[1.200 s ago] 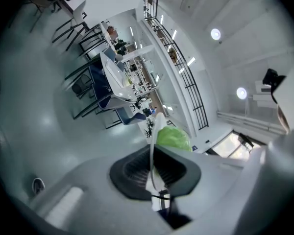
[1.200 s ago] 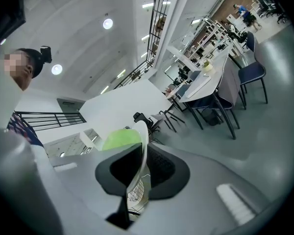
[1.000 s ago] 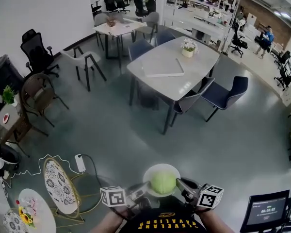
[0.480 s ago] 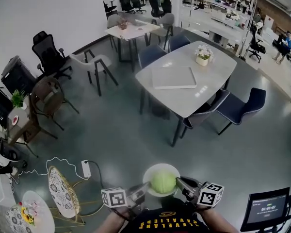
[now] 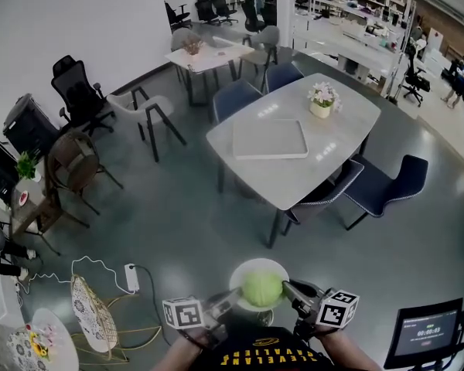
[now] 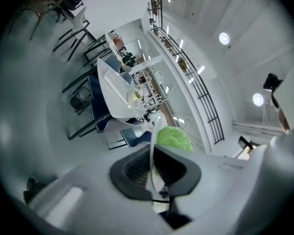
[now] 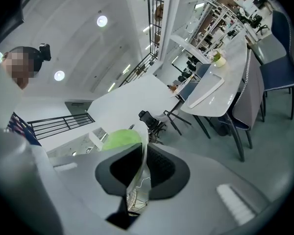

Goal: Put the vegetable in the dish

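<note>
Head view: round green vegetable sits in white dish. Gripper views alone show left gripper and right gripper pinching dish rim.

The left forearm and right forearm reach forward, low and close together. The left hand-held gripper and right hand-held gripper point inward, each clamped on an opposite rim of the dish.

White dish tight in tool, vegetable behind
</note>
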`<state>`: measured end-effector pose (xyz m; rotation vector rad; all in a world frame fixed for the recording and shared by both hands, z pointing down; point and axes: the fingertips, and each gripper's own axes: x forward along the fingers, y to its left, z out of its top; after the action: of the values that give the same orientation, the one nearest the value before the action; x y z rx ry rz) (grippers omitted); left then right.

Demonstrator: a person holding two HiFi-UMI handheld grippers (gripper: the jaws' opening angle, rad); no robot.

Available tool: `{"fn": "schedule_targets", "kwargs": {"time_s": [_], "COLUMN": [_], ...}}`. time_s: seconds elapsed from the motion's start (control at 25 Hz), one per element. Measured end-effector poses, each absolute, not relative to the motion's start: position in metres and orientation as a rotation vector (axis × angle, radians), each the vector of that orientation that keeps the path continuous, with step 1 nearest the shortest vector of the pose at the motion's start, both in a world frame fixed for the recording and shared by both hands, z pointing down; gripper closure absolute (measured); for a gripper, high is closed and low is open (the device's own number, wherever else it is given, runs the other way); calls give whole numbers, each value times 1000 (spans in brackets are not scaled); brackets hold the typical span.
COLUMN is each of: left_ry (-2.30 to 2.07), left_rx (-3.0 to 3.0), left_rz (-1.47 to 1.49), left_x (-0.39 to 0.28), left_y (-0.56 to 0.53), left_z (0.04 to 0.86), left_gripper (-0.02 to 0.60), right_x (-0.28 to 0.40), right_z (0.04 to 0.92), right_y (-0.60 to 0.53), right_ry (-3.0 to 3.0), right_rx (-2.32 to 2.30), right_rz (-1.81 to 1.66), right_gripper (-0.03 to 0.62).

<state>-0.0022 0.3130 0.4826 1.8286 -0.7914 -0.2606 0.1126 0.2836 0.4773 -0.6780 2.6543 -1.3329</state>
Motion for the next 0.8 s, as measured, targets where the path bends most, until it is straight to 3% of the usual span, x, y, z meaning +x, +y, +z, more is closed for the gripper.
{"fn": "schedule_targets", "kwargs": {"time_s": [0.44, 0.8], "left_ry": [-769, -703], "left_rx": [1825, 1853], "left_rz": [-214, -186], "left_x": [-9, -65], "left_y": [233, 135], "left_z": [497, 490], "left_gripper": [571, 571], "right_x": [107, 51], "right_z": [494, 487], "right_y": [207, 115], "right_ry": [2632, 2612], "right_rx": [-716, -798], "right_rz": [-1365, -1356], "right_gripper": [557, 557]}}
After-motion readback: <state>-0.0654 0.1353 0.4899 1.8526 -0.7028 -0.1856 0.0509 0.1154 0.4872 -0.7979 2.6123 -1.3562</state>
